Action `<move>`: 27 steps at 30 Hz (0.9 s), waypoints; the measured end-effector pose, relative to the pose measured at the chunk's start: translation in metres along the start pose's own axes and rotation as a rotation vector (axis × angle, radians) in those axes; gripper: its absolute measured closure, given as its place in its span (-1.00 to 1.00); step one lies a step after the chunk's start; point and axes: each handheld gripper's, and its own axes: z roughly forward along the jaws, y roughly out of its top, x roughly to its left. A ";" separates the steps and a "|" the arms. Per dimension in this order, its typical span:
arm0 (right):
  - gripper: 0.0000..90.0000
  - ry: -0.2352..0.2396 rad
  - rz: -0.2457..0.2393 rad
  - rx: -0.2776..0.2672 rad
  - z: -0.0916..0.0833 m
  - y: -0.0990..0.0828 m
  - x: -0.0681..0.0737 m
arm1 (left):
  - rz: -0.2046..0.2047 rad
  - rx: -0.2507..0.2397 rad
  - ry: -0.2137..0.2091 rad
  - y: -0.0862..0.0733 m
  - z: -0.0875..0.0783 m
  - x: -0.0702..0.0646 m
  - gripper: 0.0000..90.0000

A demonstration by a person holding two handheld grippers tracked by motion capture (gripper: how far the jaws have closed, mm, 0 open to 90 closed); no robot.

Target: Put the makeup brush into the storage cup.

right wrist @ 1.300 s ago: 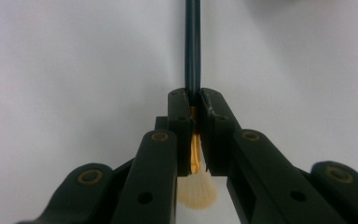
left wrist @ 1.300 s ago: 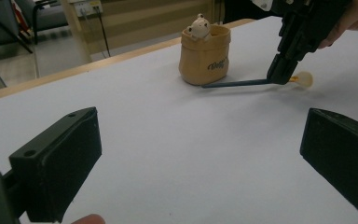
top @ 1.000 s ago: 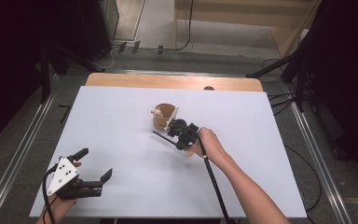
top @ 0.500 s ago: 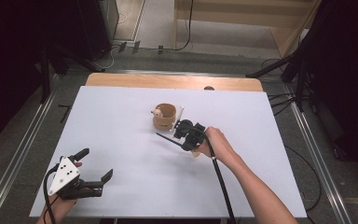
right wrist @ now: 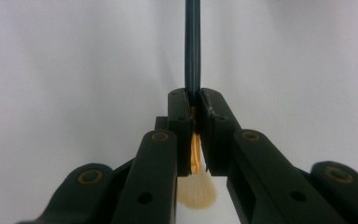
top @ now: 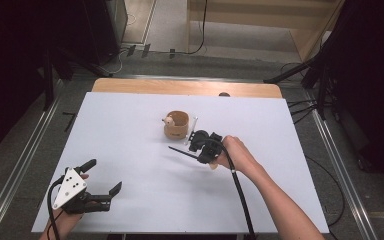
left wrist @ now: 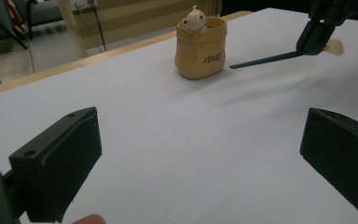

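Note:
A tan sack-shaped holder with a small bear figure on its rim stands mid-table. My right gripper hovers just right of it and is shut on a paintbrush. The brush's dark teal handle points left, level above the table, and passes in front of the holder. In the right gripper view the jaws clamp the handle by its gold ferrule, with tan bristles behind them. My left gripper rests open at the near left corner, nothing between its jaws. That view also shows the holder and brush.
The white table top has a wooden strip along its far edge. Metal rails and dark stands flank the table on both sides. A black cable trails from my right gripper along the forearm.
My right gripper has carried the brush a little to the right and up, away from the holder. The left gripper has stayed put.

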 end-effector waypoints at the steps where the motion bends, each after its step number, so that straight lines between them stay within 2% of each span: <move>1: 0.88 -0.001 -0.009 0.000 0.000 0.000 0.000 | 0.001 0.001 0.000 0.000 0.000 0.000 -1.00; 4: 0.88 0.002 -0.034 0.005 -0.002 -0.001 0.002 | -0.001 -0.002 -0.002 0.000 0.000 0.000 -1.00; 15: 0.88 -0.016 -0.080 0.020 -0.006 -0.004 0.008 | 0.015 0.008 -0.012 0.000 0.000 -0.001 -1.00; 17: 0.88 -0.020 -0.113 0.011 -0.006 -0.004 0.009 | 0.020 0.013 -0.015 0.000 0.000 -0.002 -1.00; 18: 0.88 -0.020 -0.113 0.011 -0.006 -0.004 0.009 | 0.023 0.018 -0.017 0.001 0.000 -0.002 -1.00; 22: 0.88 -0.012 -0.114 0.017 -0.007 -0.005 0.011 | 0.033 0.030 -0.033 0.001 0.002 -0.004 -1.00; 23: 0.88 -0.015 -0.129 0.009 -0.006 -0.005 0.011 | 0.038 0.036 -0.041 0.002 0.002 -0.004 -1.00; 27: 0.88 -0.015 -0.137 0.010 -0.007 -0.005 0.013 | 0.044 0.070 -0.080 0.005 0.006 -0.005 -1.00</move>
